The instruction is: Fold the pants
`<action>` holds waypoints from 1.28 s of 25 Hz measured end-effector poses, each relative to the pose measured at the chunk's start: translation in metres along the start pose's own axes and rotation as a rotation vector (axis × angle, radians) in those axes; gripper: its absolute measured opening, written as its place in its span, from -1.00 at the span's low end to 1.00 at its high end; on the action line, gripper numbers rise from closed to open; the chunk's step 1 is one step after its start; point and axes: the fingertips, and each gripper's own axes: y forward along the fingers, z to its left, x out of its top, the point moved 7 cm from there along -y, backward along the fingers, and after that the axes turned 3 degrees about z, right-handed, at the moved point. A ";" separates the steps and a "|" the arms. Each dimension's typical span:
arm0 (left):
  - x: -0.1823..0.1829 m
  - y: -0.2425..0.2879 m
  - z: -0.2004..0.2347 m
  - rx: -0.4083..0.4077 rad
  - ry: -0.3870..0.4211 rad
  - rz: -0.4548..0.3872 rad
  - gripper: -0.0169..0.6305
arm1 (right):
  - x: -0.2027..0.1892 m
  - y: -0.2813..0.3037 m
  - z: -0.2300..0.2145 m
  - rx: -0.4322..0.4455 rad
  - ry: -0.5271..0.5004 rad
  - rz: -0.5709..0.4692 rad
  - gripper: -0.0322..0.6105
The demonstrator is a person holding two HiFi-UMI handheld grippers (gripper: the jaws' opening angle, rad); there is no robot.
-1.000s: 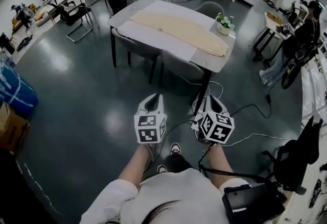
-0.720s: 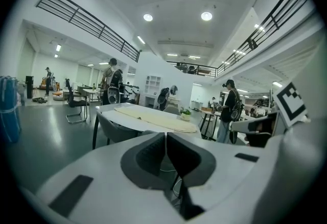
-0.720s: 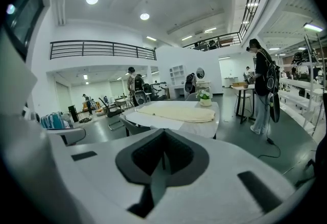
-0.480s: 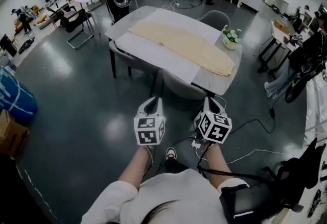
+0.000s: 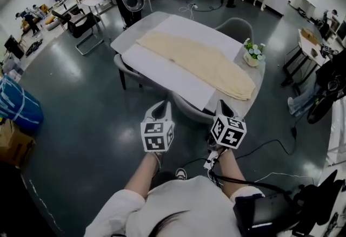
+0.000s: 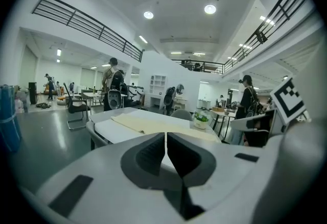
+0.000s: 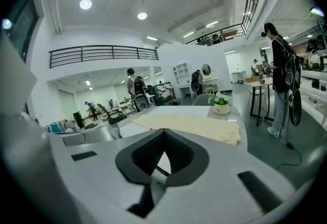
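Observation:
Cream pants lie flat and lengthwise on a white sheet that covers a grey table ahead of me. Both grippers hang in the air short of the table's near edge, above the dark floor. My left gripper is shut with nothing in it; in its own view the left gripper has its pads pressed together, and the pants lie beyond. My right gripper is also shut and empty. Seen in its own view, the right gripper points at the pants.
A potted plant stands at the table's right end. Grey chairs sit at the near side, the left and the far side. A blue bundle and a cardboard box lie left. Cables cross the floor.
Both grippers have travelled forward towards the table, still shut. The table and pants now sit closer and lower in the head view.

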 end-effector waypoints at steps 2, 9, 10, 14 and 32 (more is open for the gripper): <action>0.002 0.015 0.007 0.010 -0.007 0.007 -0.89 | 0.002 0.020 -0.001 0.011 0.005 0.013 -0.92; 0.021 0.077 0.037 0.009 -0.024 -0.001 -0.90 | 0.018 0.085 0.003 0.015 -0.004 0.031 -0.92; 0.025 0.088 0.043 0.004 -0.026 -0.004 -0.89 | 0.021 0.097 0.004 0.010 -0.005 0.032 -0.92; 0.047 0.139 0.075 -0.025 -0.013 -0.017 -0.89 | 0.043 0.147 0.013 -0.020 0.007 0.024 -0.92; 0.148 0.344 0.208 -0.202 0.012 0.059 -0.89 | 0.120 0.332 0.072 -0.199 0.056 0.046 -0.92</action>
